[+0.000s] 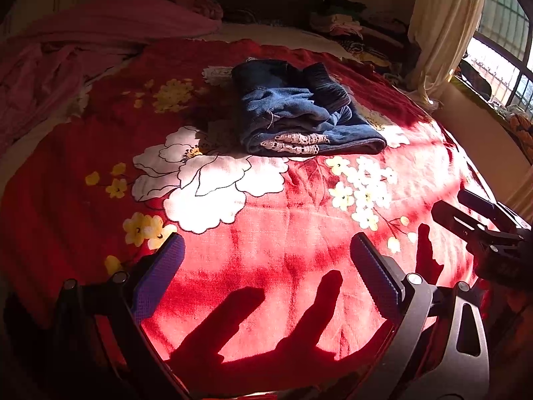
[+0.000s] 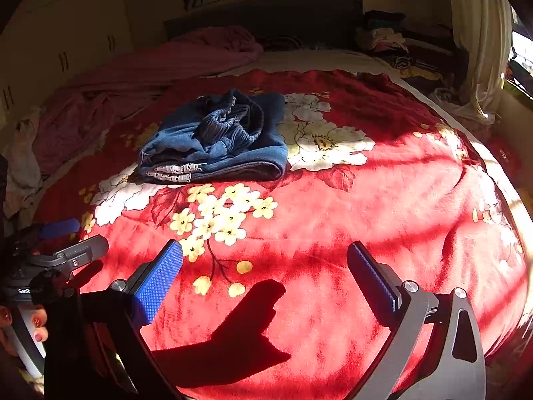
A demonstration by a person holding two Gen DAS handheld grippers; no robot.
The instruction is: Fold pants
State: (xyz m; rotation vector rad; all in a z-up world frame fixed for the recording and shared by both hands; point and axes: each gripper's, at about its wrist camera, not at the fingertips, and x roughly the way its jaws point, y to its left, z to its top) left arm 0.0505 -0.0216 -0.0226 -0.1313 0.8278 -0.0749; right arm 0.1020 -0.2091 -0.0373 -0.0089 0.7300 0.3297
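From my left wrist view, my left claw (image 1: pixel 266 260) is released and empty over the red floral blanket (image 1: pixel 283 233); the folded blue pants (image 1: pixel 299 123) lie well ahead on it. From my right wrist view, my right claw (image 2: pixel 266 266) gapes too, the pants (image 2: pixel 216 143) ahead-left.

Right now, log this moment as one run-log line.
pants: folded bundle on red floral blanket | left gripper: open, empty, clear of pants | right gripper: open, empty, clear of pants
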